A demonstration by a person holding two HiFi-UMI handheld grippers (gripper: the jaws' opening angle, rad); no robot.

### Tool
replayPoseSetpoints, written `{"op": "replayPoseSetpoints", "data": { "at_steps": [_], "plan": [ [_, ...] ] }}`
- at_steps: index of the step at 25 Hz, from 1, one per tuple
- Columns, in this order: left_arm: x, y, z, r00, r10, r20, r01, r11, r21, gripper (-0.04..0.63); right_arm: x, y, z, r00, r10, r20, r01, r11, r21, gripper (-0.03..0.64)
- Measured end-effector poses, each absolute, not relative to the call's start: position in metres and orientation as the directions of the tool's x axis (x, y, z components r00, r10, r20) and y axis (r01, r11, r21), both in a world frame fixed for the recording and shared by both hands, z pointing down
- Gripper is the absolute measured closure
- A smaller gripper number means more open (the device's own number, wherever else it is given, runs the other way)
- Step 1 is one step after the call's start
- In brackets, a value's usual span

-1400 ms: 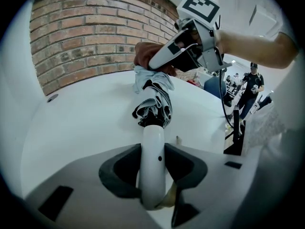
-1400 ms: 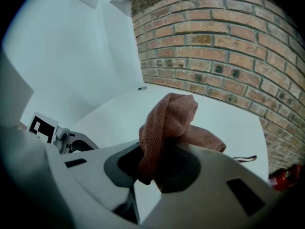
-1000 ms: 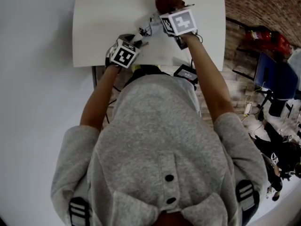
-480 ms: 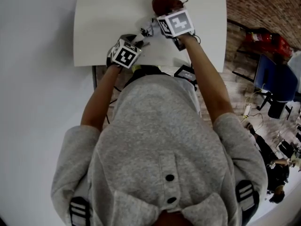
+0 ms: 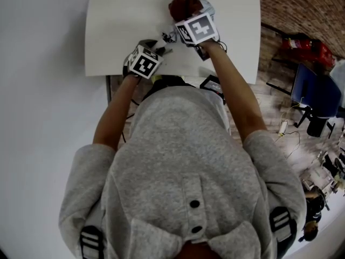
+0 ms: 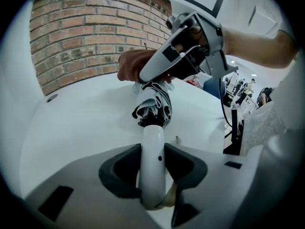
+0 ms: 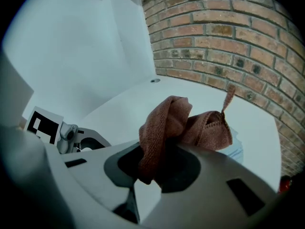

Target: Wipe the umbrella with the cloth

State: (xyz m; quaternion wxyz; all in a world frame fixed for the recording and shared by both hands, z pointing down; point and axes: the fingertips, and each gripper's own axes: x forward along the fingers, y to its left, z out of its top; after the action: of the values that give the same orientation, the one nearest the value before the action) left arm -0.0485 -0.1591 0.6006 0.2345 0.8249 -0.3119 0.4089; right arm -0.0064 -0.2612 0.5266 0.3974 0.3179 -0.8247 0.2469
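Observation:
A folded umbrella with a white handle point(image 6: 153, 161) and black-and-white canopy point(image 6: 155, 108) lies on the white table point(image 5: 124, 31). My left gripper point(image 6: 152, 175) is shut on the handle. In the head view that gripper point(image 5: 156, 48) is near the table's front edge, the umbrella point(image 5: 168, 36) running up and right from it. My right gripper point(image 7: 157, 168) is shut on a reddish-brown cloth point(image 7: 183, 128). The cloth point(image 5: 180, 5) rests over the umbrella's far end, my right gripper point(image 5: 188, 15) just behind it. In the left gripper view the cloth point(image 6: 136, 66) sits above the canopy.
A brick wall point(image 7: 228, 42) runs along the table's far side. Right of the table, on the floor, are a blue chair point(image 5: 315, 90), red items point(image 5: 304, 45) and cables. A white wall point(image 5: 38, 90) lies to the left.
My right gripper and the cloth have slid left and toward the far side along the umbrella. The left gripper has held still on the handle.

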Motion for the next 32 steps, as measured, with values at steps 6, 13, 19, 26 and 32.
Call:
{"op": "replayPoseSetpoints", "data": {
  "at_steps": [6, 13, 19, 26, 32],
  "plan": [
    [-0.047, -0.16, 0.6, 0.478, -0.324, 0.817, -0.705, -0.696, 0.136, 0.442, -0.013, -0.258, 0.531, -0.481, -0.322, 0.816, -0.716, 0.682, -0.153, 0.538],
    [-0.05, -0.162, 0.602, 0.463, -0.33, 0.822, -0.707, -0.697, 0.119, 0.442, -0.018, -0.254, 0.528, -0.498, -0.309, 0.81, -0.708, 0.685, -0.174, 0.537],
    [-0.047, -0.161, 0.598, 0.477, -0.328, 0.816, -0.705, -0.697, 0.131, 0.442, -0.027, -0.247, 0.528, -0.551, -0.271, 0.789, -0.69, 0.68, -0.248, 0.537],
    [-0.048, -0.16, 0.603, 0.472, -0.322, 0.821, -0.702, -0.7, 0.129, 0.442, -0.035, -0.231, 0.53, -0.583, -0.232, 0.778, -0.66, 0.694, -0.288, 0.537],
    [-0.051, -0.159, 0.604, 0.465, -0.315, 0.828, -0.704, -0.698, 0.129, 0.442, -0.042, -0.213, 0.533, -0.635, -0.174, 0.753, -0.626, 0.686, -0.37, 0.537]
  ]
}}
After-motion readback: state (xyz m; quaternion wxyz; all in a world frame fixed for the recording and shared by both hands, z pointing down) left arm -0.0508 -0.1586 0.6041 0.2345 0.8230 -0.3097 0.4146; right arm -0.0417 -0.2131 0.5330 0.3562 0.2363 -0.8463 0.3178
